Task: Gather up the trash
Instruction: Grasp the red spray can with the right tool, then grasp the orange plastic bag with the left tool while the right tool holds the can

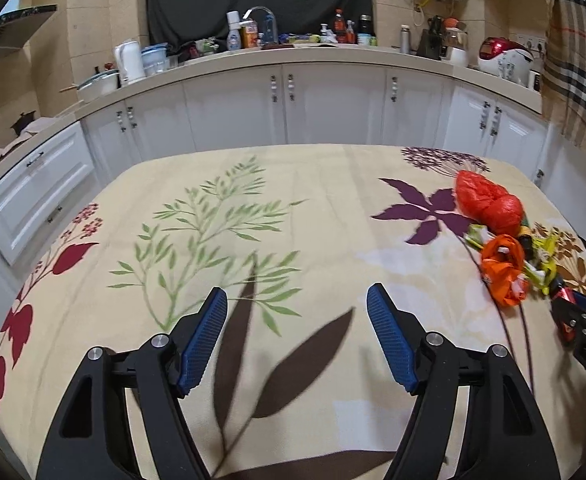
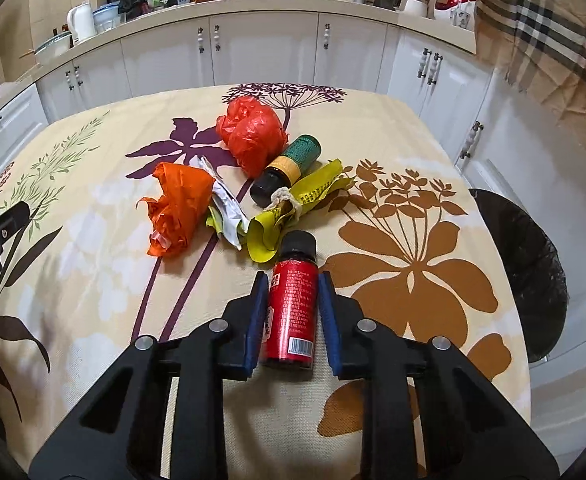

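A pile of trash lies on the flowered tablecloth: a red plastic bag, an orange bag, a crumpled white wrapper, a yellow wrapper and a green-labelled dark bottle. My right gripper is shut on a small red bottle with a black cap, which lies just in front of the pile. My left gripper is open and empty over bare cloth, left of the pile. The red bag and orange bag show at the right of the left wrist view.
A bin lined with a black bag stands off the table's right edge. White cabinets and a cluttered counter run behind the table. A plaid cloth hangs at the right.
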Demonstrator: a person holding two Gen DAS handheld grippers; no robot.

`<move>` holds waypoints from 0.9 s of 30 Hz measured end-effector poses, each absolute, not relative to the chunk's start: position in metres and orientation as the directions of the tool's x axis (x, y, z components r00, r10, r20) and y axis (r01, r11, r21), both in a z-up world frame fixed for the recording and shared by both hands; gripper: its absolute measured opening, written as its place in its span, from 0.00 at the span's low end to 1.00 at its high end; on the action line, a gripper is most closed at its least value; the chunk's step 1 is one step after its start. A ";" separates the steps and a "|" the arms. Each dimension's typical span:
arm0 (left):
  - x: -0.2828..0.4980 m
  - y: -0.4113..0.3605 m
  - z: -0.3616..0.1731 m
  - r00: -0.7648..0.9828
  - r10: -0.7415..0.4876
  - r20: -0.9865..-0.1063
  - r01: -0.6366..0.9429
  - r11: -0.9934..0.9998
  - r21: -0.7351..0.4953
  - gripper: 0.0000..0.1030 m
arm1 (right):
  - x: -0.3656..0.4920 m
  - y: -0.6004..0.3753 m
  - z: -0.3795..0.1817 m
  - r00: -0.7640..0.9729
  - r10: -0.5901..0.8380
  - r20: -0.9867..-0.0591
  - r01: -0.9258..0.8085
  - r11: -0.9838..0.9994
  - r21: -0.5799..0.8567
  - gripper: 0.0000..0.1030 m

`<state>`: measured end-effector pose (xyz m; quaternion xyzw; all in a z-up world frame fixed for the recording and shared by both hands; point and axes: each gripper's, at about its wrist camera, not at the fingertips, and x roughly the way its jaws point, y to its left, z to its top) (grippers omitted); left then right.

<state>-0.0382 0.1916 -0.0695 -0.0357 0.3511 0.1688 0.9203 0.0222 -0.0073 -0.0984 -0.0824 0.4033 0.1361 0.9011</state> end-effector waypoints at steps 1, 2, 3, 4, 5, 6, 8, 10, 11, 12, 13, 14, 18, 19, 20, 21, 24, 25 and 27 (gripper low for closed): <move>-0.037 0.188 -0.069 0.699 0.275 -0.660 -0.323 0.945 0.051 0.69 | 0.021 -0.008 -0.098 0.643 0.178 -0.745 -0.309 0.950 -0.039 0.24; -0.037 0.185 -0.068 0.702 0.266 -0.660 -0.312 0.949 0.050 0.69 | 0.020 -0.009 -0.097 0.647 0.178 -0.742 -0.305 0.952 -0.038 0.24; -0.035 0.180 -0.068 0.706 0.254 -0.661 -0.298 0.953 0.049 0.69 | 0.018 -0.010 -0.095 0.654 0.176 -0.736 -0.300 0.953 -0.039 0.23; -0.033 0.177 -0.068 0.708 0.245 -0.663 -0.287 0.957 0.047 0.69 | 0.017 -0.012 -0.094 0.661 0.172 -0.730 -0.294 0.955 -0.041 0.23; -0.031 0.173 -0.068 0.710 0.231 -0.666 -0.272 0.961 0.043 0.69 | 0.016 -0.015 -0.093 0.670 0.167 -0.723 -0.286 0.957 -0.044 0.23; -0.029 0.169 -0.068 0.711 0.216 -0.669 -0.257 0.966 0.038 0.69 | 0.016 -0.018 -0.091 0.679 0.161 -0.717 -0.277 0.960 -0.047 0.23; -0.024 0.162 -0.069 0.712 0.191 -0.676 -0.234 0.972 0.028 0.69 | 0.016 -0.024 -0.088 0.693 0.153 -0.705 -0.260 0.964 -0.047 0.23; -0.020 0.153 -0.070 0.712 0.173 -0.680 -0.218 0.976 0.021 0.69 | 0.019 -0.030 -0.085 0.702 0.147 -0.697 -0.249 0.967 -0.047 0.23; -0.018 0.150 -0.070 0.712 0.166 -0.682 -0.211 0.977 0.018 0.69 | 0.021 -0.035 -0.083 0.709 0.143 -0.691 -0.241 0.969 -0.046 0.23; -0.015 0.146 -0.070 0.712 0.157 -0.684 -0.202 0.979 0.014 0.69 | 0.023 -0.038 -0.082 0.712 0.140 -0.688 -0.236 0.971 -0.046 0.23; -0.013 0.142 -0.070 0.712 0.150 -0.686 -0.197 0.980 0.010 0.69 | 0.025 -0.040 -0.081 0.715 0.138 -0.685 -0.232 0.972 -0.046 0.23; -0.010 0.138 -0.070 0.712 0.143 -0.687 -0.191 0.982 0.007 0.69 | 0.028 -0.044 -0.080 0.719 0.136 -0.682 -0.227 0.973 -0.045 0.23; 0.002 0.123 -0.070 0.707 0.123 -0.696 -0.172 0.985 0.000 0.69 | 0.040 -0.057 -0.076 0.732 0.133 -0.668 -0.208 0.978 -0.033 0.23; 0.005 0.118 -0.070 0.707 0.119 -0.697 -0.165 0.986 0.000 0.69 | 0.042 -0.060 -0.075 0.734 0.133 -0.666 -0.205 0.978 -0.030 0.23; 0.008 0.115 -0.070 0.706 0.118 -0.698 -0.161 0.987 0.004 0.69 | 0.045 -0.063 -0.075 0.737 0.132 -0.663 -0.203 0.979 -0.030 0.23; 0.012 0.110 -0.070 0.705 0.118 -0.699 -0.157 0.988 0.008 0.69 | 0.047 -0.066 -0.074 0.740 0.130 -0.660 -0.200 0.979 -0.032 0.23; 0.019 0.102 -0.070 0.702 0.115 -0.703 -0.151 0.989 0.011 0.69 | 0.055 -0.073 -0.073 0.746 0.128 -0.653 -0.194 0.981 -0.029 0.23; 0.022 0.099 -0.070 0.701 0.115 -0.703 -0.149 0.989 0.013 0.69 | 0.058 -0.076 -0.073 0.747 0.132 -0.651 -0.193 0.981 -0.024 0.23; 0.028 0.093 -0.071 0.698 0.116 -0.707 -0.144 0.989 0.020 0.69 | 0.063 -0.081 -0.072 0.750 0.138 -0.647 -0.192 0.981 -0.013 0.23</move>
